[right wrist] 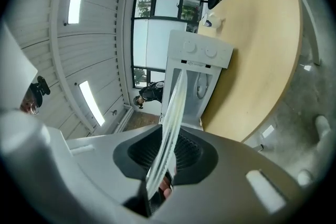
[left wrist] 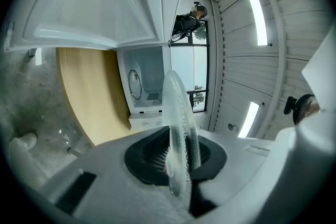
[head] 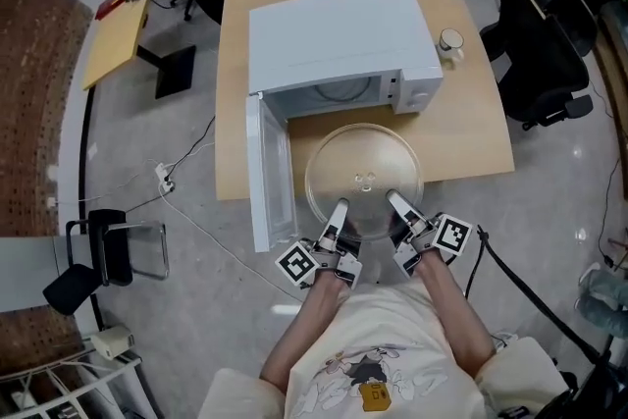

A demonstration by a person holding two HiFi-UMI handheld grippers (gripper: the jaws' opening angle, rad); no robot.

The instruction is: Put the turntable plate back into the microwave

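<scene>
A round clear glass turntable plate [head: 364,180] hangs level over the table's near edge, just in front of the white microwave [head: 339,49], whose door [head: 270,174] stands swung open to the left. My left gripper [head: 337,214] is shut on the plate's near-left rim and my right gripper [head: 398,206] is shut on its near-right rim. In the left gripper view the plate [left wrist: 180,128] runs edge-on between the dark pads, with the open cavity [left wrist: 144,78] ahead. In the right gripper view the plate [right wrist: 168,131] is likewise clamped edge-on, facing the microwave [right wrist: 198,76].
The microwave stands on a wooden table [head: 471,128] with a small white cup [head: 450,42] at its right. Black office chairs [head: 549,44] stand at the right. A cable and a socket [head: 164,176] lie on the floor at the left, near a black chair [head: 93,255].
</scene>
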